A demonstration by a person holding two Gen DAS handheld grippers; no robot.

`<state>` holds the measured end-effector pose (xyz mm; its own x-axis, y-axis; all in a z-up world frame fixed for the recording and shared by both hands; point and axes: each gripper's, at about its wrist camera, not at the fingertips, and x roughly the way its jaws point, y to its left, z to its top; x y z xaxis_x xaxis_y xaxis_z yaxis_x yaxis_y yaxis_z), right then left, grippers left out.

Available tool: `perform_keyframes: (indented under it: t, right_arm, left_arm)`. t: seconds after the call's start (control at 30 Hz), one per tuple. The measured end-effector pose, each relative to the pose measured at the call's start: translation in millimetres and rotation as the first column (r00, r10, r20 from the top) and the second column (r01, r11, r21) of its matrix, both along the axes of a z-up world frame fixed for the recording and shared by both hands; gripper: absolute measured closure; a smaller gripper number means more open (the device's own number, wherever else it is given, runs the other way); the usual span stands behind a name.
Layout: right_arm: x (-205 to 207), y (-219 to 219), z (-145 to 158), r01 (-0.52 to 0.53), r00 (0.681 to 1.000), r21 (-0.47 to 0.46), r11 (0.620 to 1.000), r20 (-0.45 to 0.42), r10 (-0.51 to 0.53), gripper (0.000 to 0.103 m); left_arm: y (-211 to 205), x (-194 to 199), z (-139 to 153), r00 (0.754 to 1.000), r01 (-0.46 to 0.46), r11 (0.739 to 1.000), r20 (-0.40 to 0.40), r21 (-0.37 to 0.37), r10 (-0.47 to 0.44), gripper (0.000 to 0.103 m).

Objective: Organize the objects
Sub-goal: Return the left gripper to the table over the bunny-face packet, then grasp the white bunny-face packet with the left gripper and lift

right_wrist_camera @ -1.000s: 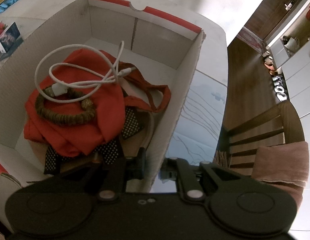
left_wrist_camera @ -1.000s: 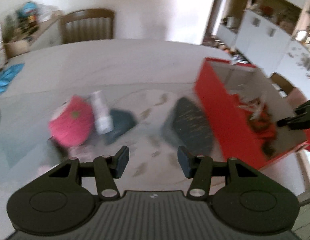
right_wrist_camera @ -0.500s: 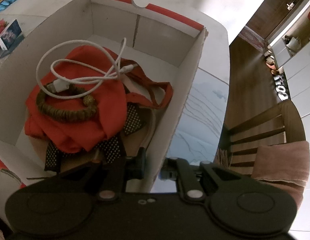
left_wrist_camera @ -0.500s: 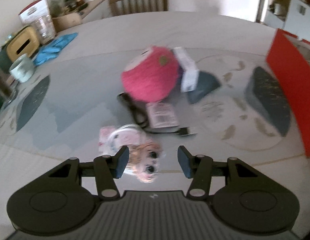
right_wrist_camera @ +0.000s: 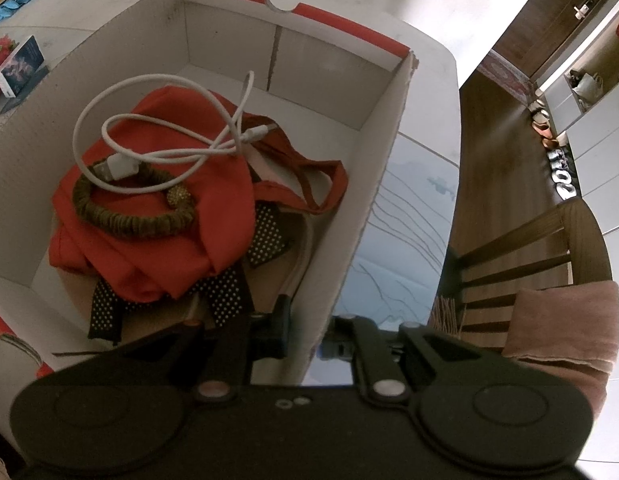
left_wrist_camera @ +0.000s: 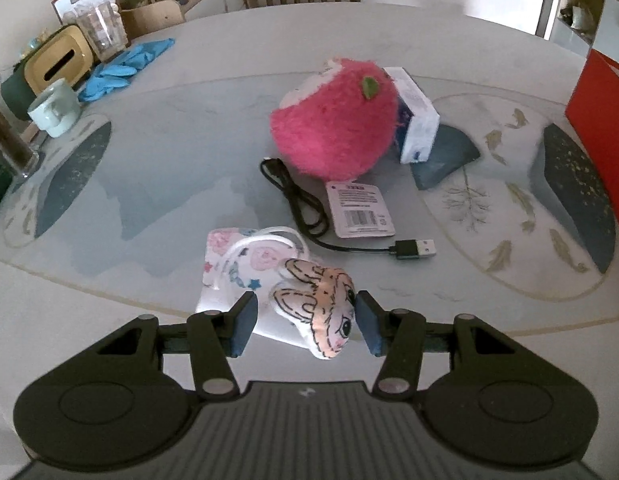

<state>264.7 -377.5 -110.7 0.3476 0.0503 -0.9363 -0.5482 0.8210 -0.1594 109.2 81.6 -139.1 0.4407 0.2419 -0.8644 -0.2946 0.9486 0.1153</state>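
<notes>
**Left gripper down around the bunny toy**

Lowered since a moment ago, the left gripper (left_wrist_camera: 302, 322) brackets the bunny toy (left_wrist_camera: 323, 314), fingers spread. Beyond lie black cable (left_wrist_camera: 305, 210) and pink plush (left_wrist_camera: 335, 120). Right gripper (right_wrist_camera: 309, 334) pinches the box wall (right_wrist_camera: 351, 248).

A pale table (left_wrist_camera: 237, 92) with a glass top carries everything. Between the left jaws lies a printed fabric pouch (left_wrist_camera: 309, 300). Ahead of them rest a black USB cable (left_wrist_camera: 309, 216), a pink plush ball (left_wrist_camera: 333, 120) and a small white box (left_wrist_camera: 415, 112). The red cardboard box (right_wrist_camera: 373, 184), straddled by the right jaws, stands on it too.
</notes>
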Motion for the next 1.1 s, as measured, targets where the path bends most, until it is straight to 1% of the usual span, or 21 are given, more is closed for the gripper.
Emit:
perform_keyframes:
  t: [0.03, 0.07, 0.1, 0.3, 0.33, 0.37, 0.4, 0.63, 0.77, 0.97, 1.1]
  right_arm:
    - [0, 0, 0, 0.0, 1.0, -0.001, 1.0, 0.0, 0.0, 0.092]
    - [0, 0, 0, 0.0, 1.0, -0.001, 1.0, 0.0, 0.0, 0.092]
    - [0, 0, 0, 0.0, 1.0, -0.001, 1.0, 0.0, 0.0, 0.092]
    - [0, 0, 0, 0.0, 1.0, -0.001, 1.0, 0.001, 0.0, 0.092]
    - [0, 0, 0, 0.0, 1.0, -0.001, 1.0, 0.001, 0.0, 0.092]
    - [0, 0, 0, 0.0, 1.0, -0.001, 1.0, 0.001, 0.0, 0.092]
    - [0, 0, 0, 0.0, 1.0, 0.0, 1.0, 0.001, 0.0, 0.092]
    - [-1, 0, -1, -0.005, 1.0, -0.004, 1.0, 0.003, 0.005, 0.092]
    - [-2, 0, -1, -0.006, 1.0, -0.005, 1.0, 0.003, 0.006, 0.092]
    - [-2, 1, -1, -0.007, 1.0, -0.007, 1.0, 0.004, 0.007, 0.092]
    - [-2, 1, -1, -0.007, 1.0, -0.004, 1.0, 0.004, 0.007, 0.092]
  left_arm:
    - [-1, 1, -1, 1.0, 0.002, 1.0, -0.001, 0.0, -0.002, 0.054]
    - [-3, 1, -1, 1.0, 0.006, 1.0, -0.002, 0.005, -0.006, 0.06]
    - [-5, 0, -1, 1.0, 0.009, 1.0, -0.004, 0.008, -0.009, 0.06]
    - [-8, -1, 4, 1.0, 0.01, 1.0, 0.002, -0.007, -0.01, 0.07]
    - [-10, -1, 7, 1.0, 0.013, 1.0, 0.003, -0.01, -0.013, 0.072]
    - [-12, -1, 10, 1.0, 0.018, 1.0, 0.007, -0.017, -0.018, 0.078]
    - [-13, -1, 13, 1.0, 0.024, 0.999, 0.01, -0.025, -0.024, 0.081]
    - [-34, 6, 34, 0.996, 0.081, 0.995, 0.045, -0.063, -0.078, 0.082]
    - [-52, 11, 50, 0.989, 0.134, 0.986, 0.08, -0.099, -0.127, 0.082]
    - [-87, 24, 82, 0.965, 0.236, 0.962, 0.154, -0.135, -0.214, 0.082]
    - [-111, 34, 102, 0.94, 0.31, 0.939, 0.195, -0.147, -0.28, 0.082]
